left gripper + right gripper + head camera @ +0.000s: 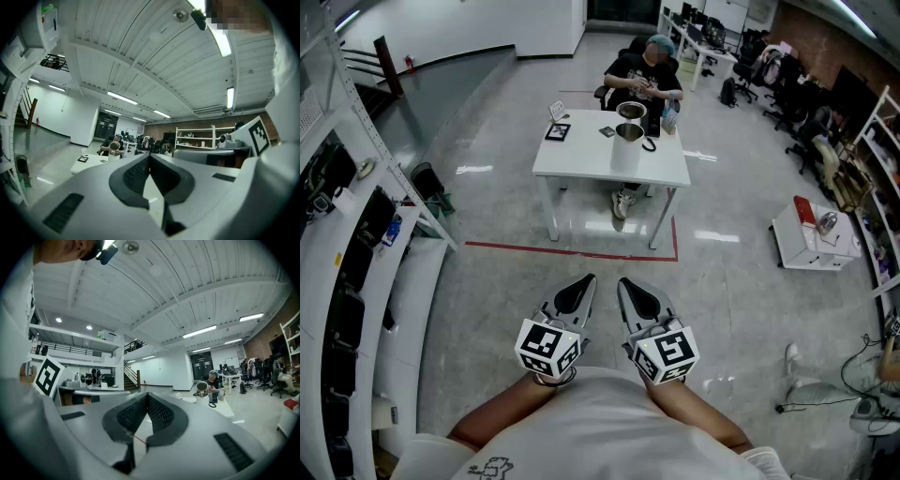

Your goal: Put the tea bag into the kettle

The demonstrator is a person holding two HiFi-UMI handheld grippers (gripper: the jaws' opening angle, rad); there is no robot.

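A silver-bodied kettle [629, 133] is seen standing upright on the far part of a white worktop [581, 157], towards its right-hand end, with its round lid [631, 111] tipped up and back so that the mouth is left open.

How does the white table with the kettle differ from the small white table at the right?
The big table carries the kettle and has a person seated behind; the small table carries a red item with nobody at it. Both are white.
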